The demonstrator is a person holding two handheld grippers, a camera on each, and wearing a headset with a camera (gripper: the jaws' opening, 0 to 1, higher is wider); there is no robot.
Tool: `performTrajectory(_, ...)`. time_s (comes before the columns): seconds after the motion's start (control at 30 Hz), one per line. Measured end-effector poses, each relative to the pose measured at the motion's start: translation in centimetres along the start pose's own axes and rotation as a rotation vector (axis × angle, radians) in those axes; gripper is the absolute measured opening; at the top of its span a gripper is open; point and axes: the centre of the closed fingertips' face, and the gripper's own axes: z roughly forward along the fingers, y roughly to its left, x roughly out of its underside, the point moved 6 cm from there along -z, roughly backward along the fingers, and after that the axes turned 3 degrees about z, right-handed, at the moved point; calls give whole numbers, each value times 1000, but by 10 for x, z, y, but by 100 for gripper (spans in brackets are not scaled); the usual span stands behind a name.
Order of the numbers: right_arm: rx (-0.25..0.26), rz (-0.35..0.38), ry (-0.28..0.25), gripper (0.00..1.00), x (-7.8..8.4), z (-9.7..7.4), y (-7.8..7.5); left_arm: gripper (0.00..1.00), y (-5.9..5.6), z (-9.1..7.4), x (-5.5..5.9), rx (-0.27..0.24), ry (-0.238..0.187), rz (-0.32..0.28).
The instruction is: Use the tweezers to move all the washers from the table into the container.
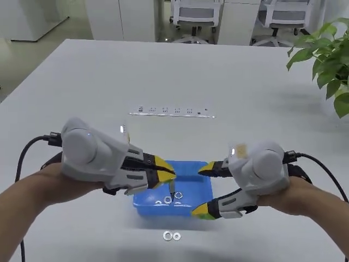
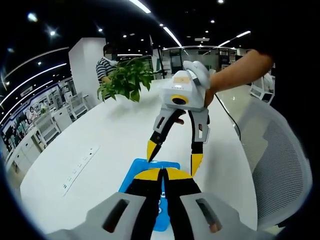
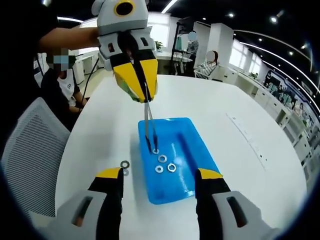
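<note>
A shallow blue plastic rectangular container sits on the white table, and both grippers hang over it. The left gripper, on the container's left side, has its yellow-tipped jaws pressed together on the upper end of a pair of slim metal tweezers. In the right gripper view the tweezers slant down from the left gripper into the container, their tips at one small silver ring-shaped washer on its floor. I cannot tell whether the tips pinch that washer or only touch it. Three more washers lie just beside it inside the container, close together.

The right gripper is on the container's right side with its jaws spread wide and nothing between them. In its own view the two yellow tips of the right gripper stand either side of the container's near end. The left gripper view shows the same wide spread on the right gripper, facing it across the container.

Two loose washers lie touching each other on the table, just outside the container's near edge. A white power strip lies on the table well beyond the container's far edge.
</note>
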Motion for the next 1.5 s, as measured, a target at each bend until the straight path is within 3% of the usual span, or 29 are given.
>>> performTrajectory(0.5,31,58,-3,79,9,-4,17,6,-12,-14,4,-5,3,1)
performTrajectory(0.77,48,72,2,83,12,-7,20,6,-15,-19,0,-10,-5,5)
performTrajectory(1.17,57,101,-21,91,12,-9,28,6,-38,-21,2,30,1,-8)
performTrajectory(1.5,60,130,-33,100,15,-10,33,6,-53,-15,10,65,22,-16)
